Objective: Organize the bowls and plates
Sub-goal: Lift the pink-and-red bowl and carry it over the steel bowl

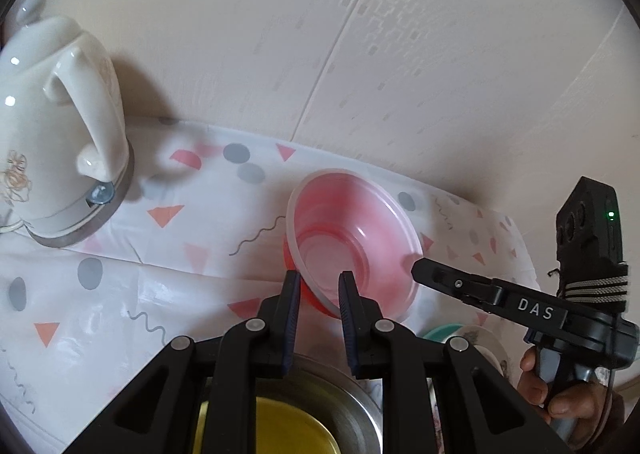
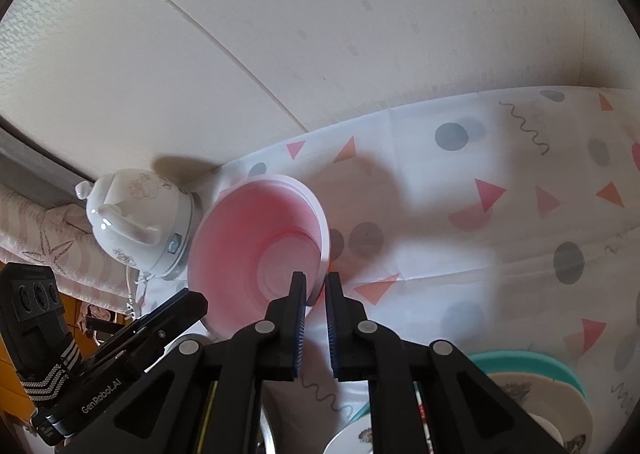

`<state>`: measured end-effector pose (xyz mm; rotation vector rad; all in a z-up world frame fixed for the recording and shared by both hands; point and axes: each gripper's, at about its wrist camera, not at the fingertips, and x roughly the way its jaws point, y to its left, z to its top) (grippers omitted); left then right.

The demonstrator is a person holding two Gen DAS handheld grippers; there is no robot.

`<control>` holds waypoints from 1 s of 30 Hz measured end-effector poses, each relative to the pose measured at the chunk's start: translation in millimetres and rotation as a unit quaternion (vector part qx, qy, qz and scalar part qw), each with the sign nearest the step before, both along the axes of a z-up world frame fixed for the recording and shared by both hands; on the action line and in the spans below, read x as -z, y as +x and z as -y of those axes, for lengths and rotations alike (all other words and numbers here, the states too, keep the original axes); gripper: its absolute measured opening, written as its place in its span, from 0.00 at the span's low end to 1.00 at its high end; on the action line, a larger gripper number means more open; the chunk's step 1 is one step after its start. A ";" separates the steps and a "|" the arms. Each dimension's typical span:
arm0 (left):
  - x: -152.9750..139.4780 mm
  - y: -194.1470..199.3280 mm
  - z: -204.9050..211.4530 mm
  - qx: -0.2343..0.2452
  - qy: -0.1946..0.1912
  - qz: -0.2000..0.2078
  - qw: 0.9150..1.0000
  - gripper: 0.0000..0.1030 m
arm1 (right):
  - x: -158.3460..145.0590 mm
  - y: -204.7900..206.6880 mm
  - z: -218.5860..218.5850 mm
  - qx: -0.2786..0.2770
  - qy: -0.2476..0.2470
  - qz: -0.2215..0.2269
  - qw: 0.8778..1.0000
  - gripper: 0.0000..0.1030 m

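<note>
The translucent pink plastic bowl (image 1: pixel 352 238) is tilted on edge, its rim pinched on two sides: the left gripper (image 1: pixel 319 296) has its blue-padded jaws clamped on the near rim, and the right gripper (image 2: pixel 316 294) has its jaws clamped on the rim's right side. Nearest the left camera, under the left gripper, a round steel bowl (image 1: pixel 352 406) holds a yellow disc-shaped item (image 1: pixel 276 430). Nearest the right camera lies a stack of printed cream plates (image 2: pixel 532 406) on a teal plate (image 2: pixel 532 362). A person's hand (image 1: pixel 560 394) holds the right gripper's handle. The white plastic tablecloth with pink triangles and grey dots (image 2: pixel 460 214) lies bare to the right of the pink bowl as far as the back edge of the table. At the back left edge a white ceramic electric kettle on a grey base (image 1: pixel 60 134) stands near the bowl but apart from it. A cream patterned wall (image 1: pixel 360 54) borders the table behind.
</note>
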<state>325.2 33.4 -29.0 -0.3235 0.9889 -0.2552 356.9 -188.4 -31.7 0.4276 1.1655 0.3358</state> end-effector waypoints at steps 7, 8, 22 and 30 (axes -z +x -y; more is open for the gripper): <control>-14.3 -21.6 -1.7 -0.001 0.003 0.019 1.000 0.19 | -11.5 -13.4 -2.4 -0.011 0.007 0.012 1.000 0.09; -15.5 -25.7 -3.1 -0.003 0.001 0.020 1.000 0.19 | -13.5 -16.3 -3.3 -0.014 0.009 0.013 1.000 0.09; -28.1 -83.0 -17.7 -0.035 -0.017 0.036 0.999 0.19 | -31.2 -42.7 -23.7 -0.067 0.024 0.028 0.997 0.09; -30.1 -116.6 -27.5 -0.058 -0.021 0.037 0.997 0.19 | -33.7 -63.6 -35.5 -0.105 0.038 0.022 0.994 0.09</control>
